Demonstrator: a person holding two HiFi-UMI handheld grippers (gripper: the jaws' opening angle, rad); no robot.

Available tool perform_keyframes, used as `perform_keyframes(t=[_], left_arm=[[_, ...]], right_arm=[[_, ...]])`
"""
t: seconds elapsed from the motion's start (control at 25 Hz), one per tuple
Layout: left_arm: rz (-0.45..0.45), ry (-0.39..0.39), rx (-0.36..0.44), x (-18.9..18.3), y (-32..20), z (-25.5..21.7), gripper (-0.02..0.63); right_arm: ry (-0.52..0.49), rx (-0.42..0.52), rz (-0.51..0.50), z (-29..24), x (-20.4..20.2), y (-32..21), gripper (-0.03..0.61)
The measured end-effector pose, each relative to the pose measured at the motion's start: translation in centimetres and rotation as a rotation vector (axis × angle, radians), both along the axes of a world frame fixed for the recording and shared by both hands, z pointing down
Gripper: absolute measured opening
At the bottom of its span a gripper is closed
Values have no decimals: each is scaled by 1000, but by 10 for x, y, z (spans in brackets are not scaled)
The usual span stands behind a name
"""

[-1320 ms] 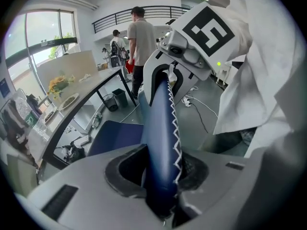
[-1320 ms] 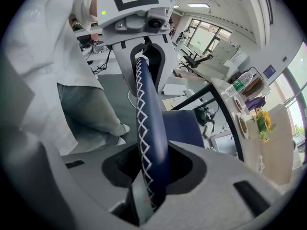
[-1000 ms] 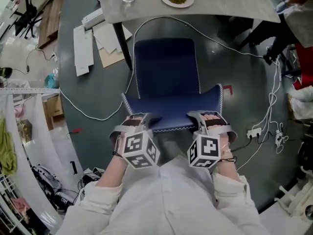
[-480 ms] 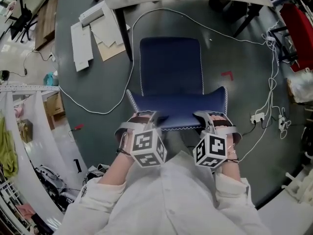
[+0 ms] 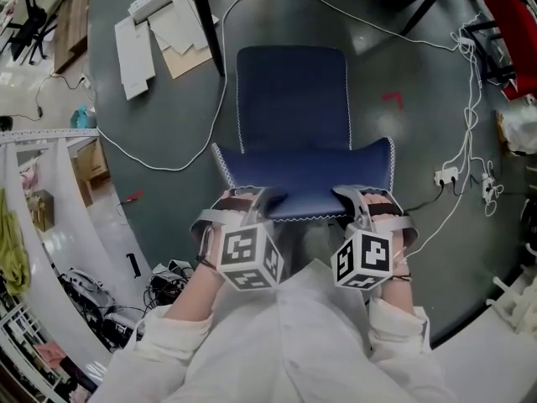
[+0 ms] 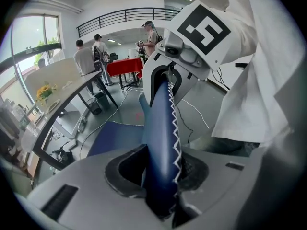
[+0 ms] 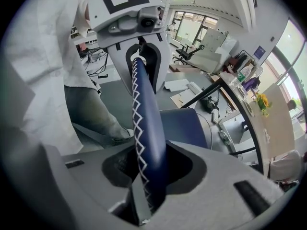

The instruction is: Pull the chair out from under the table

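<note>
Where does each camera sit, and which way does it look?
Head view: on the person's head, looking steeply down at the blue chair; the left gripper, right gripper and white shirt show.
Left gripper view: on the left gripper, looking along the backrest edge toward the right gripper; the white shirt shows.
Right gripper view: on the right gripper, looking along that edge toward the left gripper; the shirt shows.
Shared by both gripper views: the backrest edge, clamped by both grippers.

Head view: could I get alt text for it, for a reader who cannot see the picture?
From above: a person in a white shirt grips the backrest top of a blue chair with the left gripper and right gripper. White cables and flat boards lie on the grey floor around it.
</note>
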State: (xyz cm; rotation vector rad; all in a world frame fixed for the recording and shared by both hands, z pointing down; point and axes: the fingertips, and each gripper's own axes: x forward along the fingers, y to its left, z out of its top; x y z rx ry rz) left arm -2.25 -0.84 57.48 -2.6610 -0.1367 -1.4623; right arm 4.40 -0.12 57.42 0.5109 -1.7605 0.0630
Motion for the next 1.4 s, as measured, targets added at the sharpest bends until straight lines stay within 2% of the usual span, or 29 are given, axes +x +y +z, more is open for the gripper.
perform_keyframes(t=[0.2, 0.44, 0.84, 1.08, 1.4], left_arm=[[-41, -9, -9, 6, 22, 1, 118], [-157, -20, -17, 26, 59, 4, 118], [-283, -44, -34, 56, 142, 4, 120], [-304, -66, -59, 74, 191, 4, 120], [-294, -70, -51, 69, 222, 4, 120]], right_arm=[[0, 19, -43, 1, 6, 19, 117], [0, 47, -171, 2, 27, 45, 117], [-11, 37, -293, 1, 56, 120, 118], [-12, 6, -326, 1, 74, 164, 117], [-8, -6, -297, 1, 70, 200, 117]])
